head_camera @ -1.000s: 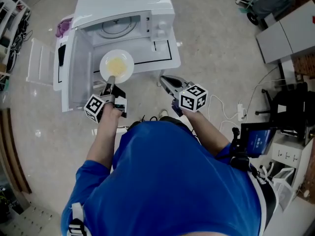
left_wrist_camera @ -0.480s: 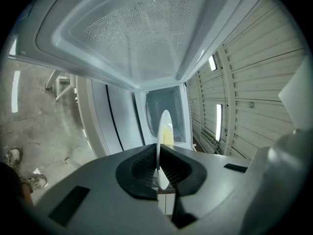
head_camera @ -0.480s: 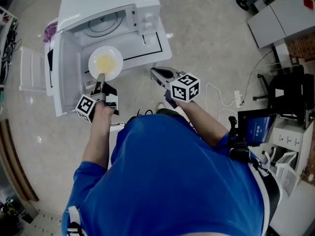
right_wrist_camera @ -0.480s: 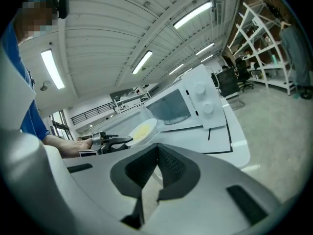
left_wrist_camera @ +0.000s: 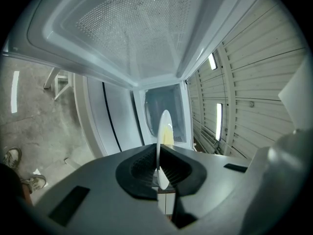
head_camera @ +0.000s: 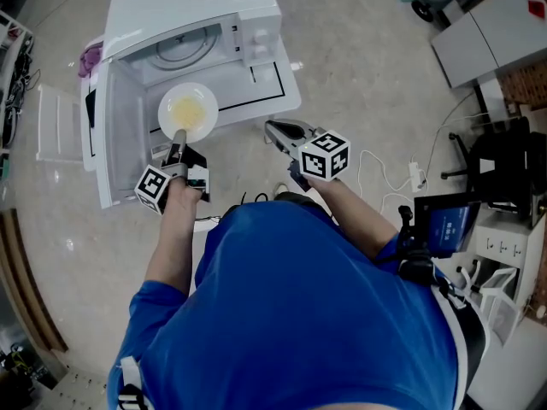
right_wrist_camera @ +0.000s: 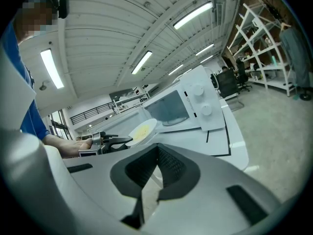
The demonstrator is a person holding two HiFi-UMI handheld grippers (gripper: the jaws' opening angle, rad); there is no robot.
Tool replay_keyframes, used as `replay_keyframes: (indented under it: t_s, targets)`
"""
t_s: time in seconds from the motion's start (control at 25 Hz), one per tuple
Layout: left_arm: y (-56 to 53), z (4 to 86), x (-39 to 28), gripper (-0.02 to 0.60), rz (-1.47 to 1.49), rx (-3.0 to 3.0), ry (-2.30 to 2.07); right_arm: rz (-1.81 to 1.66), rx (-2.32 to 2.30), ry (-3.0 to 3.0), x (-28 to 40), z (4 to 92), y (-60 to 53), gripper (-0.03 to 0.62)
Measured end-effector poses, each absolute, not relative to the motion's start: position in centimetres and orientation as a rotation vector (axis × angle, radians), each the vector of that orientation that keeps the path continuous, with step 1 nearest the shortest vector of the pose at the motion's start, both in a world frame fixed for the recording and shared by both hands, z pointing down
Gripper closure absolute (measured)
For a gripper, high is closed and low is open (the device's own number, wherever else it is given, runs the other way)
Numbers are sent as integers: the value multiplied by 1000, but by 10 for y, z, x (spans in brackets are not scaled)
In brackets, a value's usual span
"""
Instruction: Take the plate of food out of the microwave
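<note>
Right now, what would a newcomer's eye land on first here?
First, the white plate of yellow food. The left gripper pinches it at the rim and holds it just in front of the white microwave, whose door stands open at the left. Next comes the right gripper, shut on nothing, off to the plate's right.

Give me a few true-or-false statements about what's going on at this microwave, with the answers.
1. The left gripper is clamped on the rim of the plate. True.
2. The microwave door is closed. False: it stands swung open.
3. The right gripper holds a cup. False: nothing is between its jaws.
4. The plate carries yellow food. True.
5. The plate sits inside the microwave. False: it is held in front of the opening.
</note>
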State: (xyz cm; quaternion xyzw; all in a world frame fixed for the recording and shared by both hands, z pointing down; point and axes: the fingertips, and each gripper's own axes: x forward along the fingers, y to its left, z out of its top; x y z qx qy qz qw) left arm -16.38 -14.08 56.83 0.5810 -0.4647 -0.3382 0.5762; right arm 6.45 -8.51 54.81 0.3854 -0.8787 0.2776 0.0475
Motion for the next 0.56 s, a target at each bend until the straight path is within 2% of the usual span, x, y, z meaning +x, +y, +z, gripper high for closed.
replay_keyframes:
  t_s: [0.56]
  targets:
    - [-144, 562, -169, 561, -847, 1362, -1095, 816, 1157, -2697, 61, 545, -92, 589]
